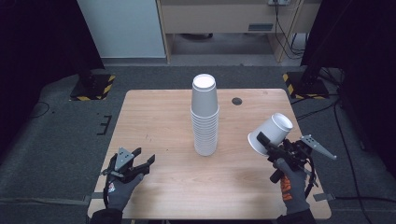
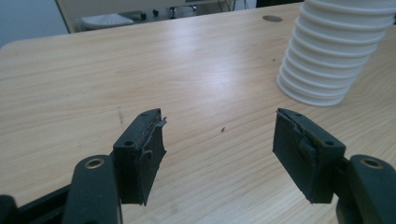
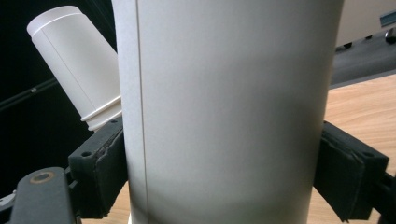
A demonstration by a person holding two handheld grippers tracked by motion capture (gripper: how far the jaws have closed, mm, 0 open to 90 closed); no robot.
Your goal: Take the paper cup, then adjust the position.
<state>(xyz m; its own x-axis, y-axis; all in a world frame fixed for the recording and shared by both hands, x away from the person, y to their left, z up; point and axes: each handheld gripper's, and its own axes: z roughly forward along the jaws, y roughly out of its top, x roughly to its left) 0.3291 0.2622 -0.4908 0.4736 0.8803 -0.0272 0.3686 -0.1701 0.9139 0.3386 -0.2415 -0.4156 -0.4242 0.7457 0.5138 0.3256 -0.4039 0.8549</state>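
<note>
A tall stack of upside-down white cups (image 1: pixel 204 116) stands in the middle of the wooden table (image 1: pixel 154 116). Its ribbed lower rims (image 2: pixel 334 51) sit to the upper right in the left gripper view. My right gripper (image 1: pixel 266 142) is shut on a single white cup (image 1: pixel 272 133), held tilted above the table's right side with its base up and to the right. In the right gripper view that cup's wall (image 3: pixel 224 107) sits between the two pads, with the stack (image 3: pixel 74 60) behind at the upper left. My left gripper (image 1: pixel 144 157) stands open and empty low over the front left (image 2: pixel 219 123).
A dark round hole cover (image 1: pixel 236 101) lies in the table top at the back right of the stack. Two black stands with yellow-striped bases (image 1: pixel 92 87) (image 1: pixel 306 86) sit on the floor beyond the back corners. Cables (image 1: pixel 343 140) run along the floor at the right.
</note>
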